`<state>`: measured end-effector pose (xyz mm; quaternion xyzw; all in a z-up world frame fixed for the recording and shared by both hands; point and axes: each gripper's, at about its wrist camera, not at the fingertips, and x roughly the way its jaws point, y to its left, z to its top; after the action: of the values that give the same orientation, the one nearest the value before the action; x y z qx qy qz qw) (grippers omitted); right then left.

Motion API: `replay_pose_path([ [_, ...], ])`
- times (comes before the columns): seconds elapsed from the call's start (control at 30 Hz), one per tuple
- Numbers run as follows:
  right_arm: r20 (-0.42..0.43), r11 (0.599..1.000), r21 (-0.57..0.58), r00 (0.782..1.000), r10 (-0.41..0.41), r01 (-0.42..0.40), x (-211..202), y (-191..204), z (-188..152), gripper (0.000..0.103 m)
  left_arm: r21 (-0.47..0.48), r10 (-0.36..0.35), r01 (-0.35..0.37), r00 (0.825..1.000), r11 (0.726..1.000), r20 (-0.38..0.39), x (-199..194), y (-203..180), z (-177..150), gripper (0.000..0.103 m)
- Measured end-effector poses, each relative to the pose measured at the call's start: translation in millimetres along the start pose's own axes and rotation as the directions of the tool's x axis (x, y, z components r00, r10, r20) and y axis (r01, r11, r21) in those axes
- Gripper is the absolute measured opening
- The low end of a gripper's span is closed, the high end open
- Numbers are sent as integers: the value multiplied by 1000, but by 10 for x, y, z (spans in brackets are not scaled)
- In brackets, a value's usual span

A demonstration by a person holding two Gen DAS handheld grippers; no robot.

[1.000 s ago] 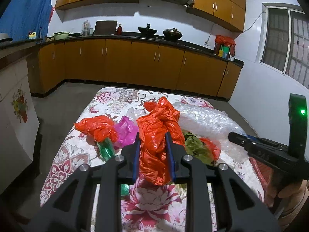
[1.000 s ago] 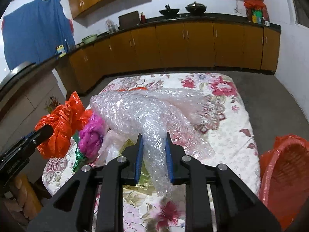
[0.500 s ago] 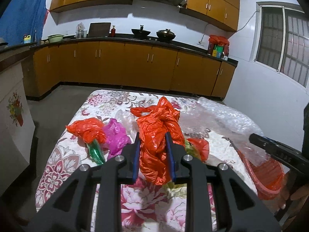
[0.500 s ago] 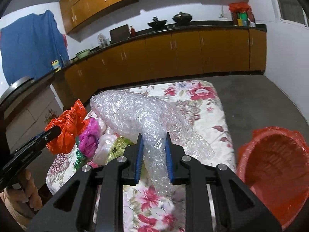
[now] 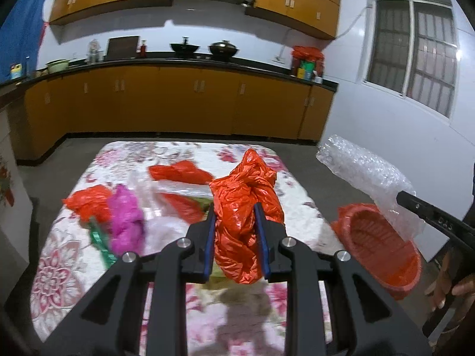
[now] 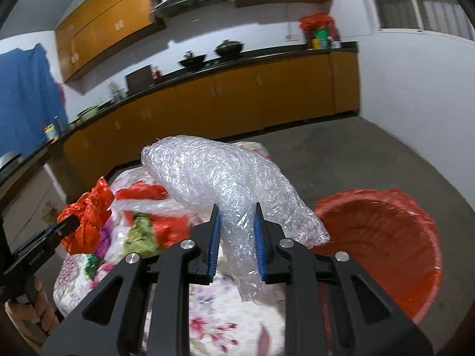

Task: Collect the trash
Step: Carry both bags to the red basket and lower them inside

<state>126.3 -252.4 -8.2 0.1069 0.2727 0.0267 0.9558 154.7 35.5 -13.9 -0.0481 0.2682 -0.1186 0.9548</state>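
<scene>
My left gripper (image 5: pixel 234 222) is shut on a crumpled orange plastic bag (image 5: pixel 243 207), held above the floral tablecloth (image 5: pixel 59 267). My right gripper (image 6: pixel 236 225) is shut on a big wad of clear bubble wrap (image 6: pixel 213 184), which hangs beside and above the orange basket (image 6: pixel 383 237) lined with an orange bag. In the left wrist view the bubble wrap (image 5: pixel 365 175) sticks out over the basket (image 5: pixel 380 246) at the table's right edge. More trash lies on the table: an orange bag (image 5: pixel 86 201), a magenta bag (image 5: pixel 124 216), clear plastic (image 5: pixel 166 190) and another orange bag (image 5: pixel 178 172).
Orange kitchen cabinets (image 5: pixel 178 101) with a dark counter run along the back wall, woks on top. A white wall with a window (image 5: pixel 415 59) is on the right. Grey floor (image 6: pixel 356 154) surrounds the table. A hand (image 5: pixel 448 290) holds the right gripper's handle.
Both grippers have swung right with their loads. The bubble wrap has left the table and now hangs by the orange basket; the orange bag has moved right over the table.
</scene>
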Motion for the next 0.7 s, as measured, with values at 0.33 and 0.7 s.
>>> replay_pose_path([
  [0.33, 3, 978, 128, 986, -168, 166, -200, -648, -115, 22, 66, -151, 154, 988, 986, -42, 296, -814, -18, 25],
  [0.7, -29, 927, 262, 963, -269, 267, -315, -1237, -250, 22, 124, -273, 288, 954, 950, -119, 730, -1581, -136, 25],
])
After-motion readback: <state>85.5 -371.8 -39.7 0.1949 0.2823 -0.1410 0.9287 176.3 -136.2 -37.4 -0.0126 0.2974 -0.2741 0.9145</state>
